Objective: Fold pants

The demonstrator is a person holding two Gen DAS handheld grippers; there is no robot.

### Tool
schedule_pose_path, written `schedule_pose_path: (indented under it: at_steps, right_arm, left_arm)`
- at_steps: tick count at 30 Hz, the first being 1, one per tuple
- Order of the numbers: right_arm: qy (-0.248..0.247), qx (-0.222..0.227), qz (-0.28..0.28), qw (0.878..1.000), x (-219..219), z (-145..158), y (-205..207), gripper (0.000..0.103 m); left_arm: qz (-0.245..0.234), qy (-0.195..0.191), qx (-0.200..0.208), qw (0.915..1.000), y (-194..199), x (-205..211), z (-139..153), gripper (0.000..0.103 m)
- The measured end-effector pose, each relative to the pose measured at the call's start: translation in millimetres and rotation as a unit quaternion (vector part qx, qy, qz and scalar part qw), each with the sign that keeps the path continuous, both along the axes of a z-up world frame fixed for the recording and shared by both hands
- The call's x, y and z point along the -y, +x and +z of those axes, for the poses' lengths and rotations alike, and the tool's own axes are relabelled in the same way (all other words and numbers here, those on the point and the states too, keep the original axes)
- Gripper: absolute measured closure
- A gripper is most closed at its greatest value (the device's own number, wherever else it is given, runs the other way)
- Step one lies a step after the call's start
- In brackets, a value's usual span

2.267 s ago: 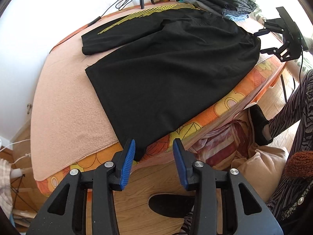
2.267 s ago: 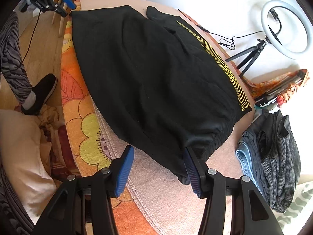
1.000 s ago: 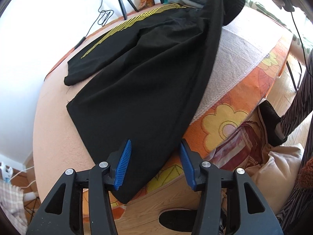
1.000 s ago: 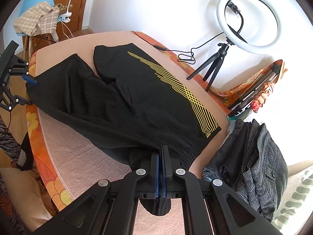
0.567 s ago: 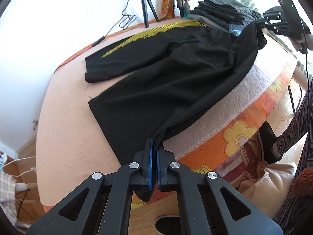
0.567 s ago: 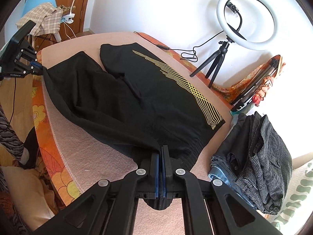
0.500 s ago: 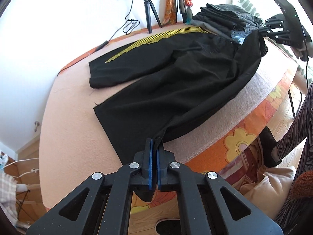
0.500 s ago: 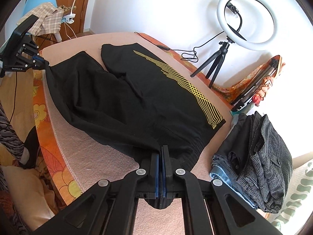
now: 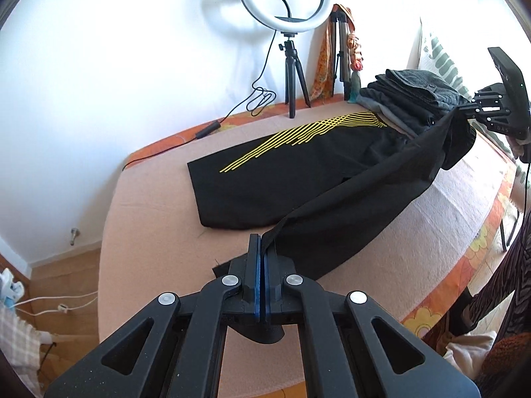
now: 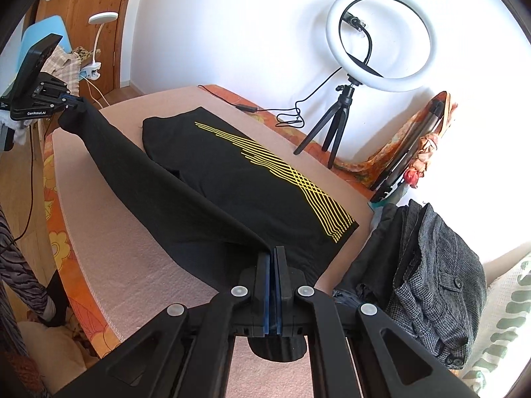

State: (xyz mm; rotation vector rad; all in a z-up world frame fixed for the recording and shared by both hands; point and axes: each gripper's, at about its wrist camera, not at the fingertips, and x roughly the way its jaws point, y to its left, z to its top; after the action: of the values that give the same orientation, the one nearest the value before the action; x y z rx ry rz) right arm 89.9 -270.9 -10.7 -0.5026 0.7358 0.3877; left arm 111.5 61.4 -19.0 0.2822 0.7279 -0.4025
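Observation:
Black pants (image 9: 298, 179) with yellow stripes lie on a pink blanket-covered table (image 9: 149, 232). My left gripper (image 9: 260, 252) is shut on the hem of the near leg and holds it lifted. My right gripper (image 10: 274, 262) is shut on the waistband end of the same leg and lifts it too. The near leg hangs taut between the two grippers above the far leg, which lies flat with its stripes up (image 10: 265, 162). The right gripper shows in the left wrist view (image 9: 464, 111). The left gripper shows in the right wrist view (image 10: 74, 102).
A stack of folded dark clothes (image 10: 431, 265) sits at the table's end by the waistband. A ring light on a tripod (image 9: 288, 49) stands at the back with its cable (image 9: 212, 129) on the table. The person's legs (image 9: 511, 265) are at the near edge.
Both grippers closed on the near leg's two ends, then lifted it off the table edge and carried it toward the far leg. The fabric now hangs taut between them.

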Motion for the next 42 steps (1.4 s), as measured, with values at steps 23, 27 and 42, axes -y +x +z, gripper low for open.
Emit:
schedule_pose_path:
  at_steps: [23,27,42]
  right_arm:
    - [-0.067,-0.014,-0.015,0.998,7.8,-9.4,153.9,0.103]
    - [-0.086,-0.037,-0.016,0.996,6.9,-32.4,185.5,0.103]
    - [-0.139,-0.104,-0.029,0.984,7.1,-117.8,267.4,0.103]
  left_arm:
    - [0.016,0.015,0.013,0.9997,156.4,10.3,-4.9,0.103]
    - [0.026,0.023,0.000,0.9994,187.1,17.2,-21.2,0.103]
    - [0.030,0.093,-0.066,0.9930,255.4,39.6,-87.1,0.103]
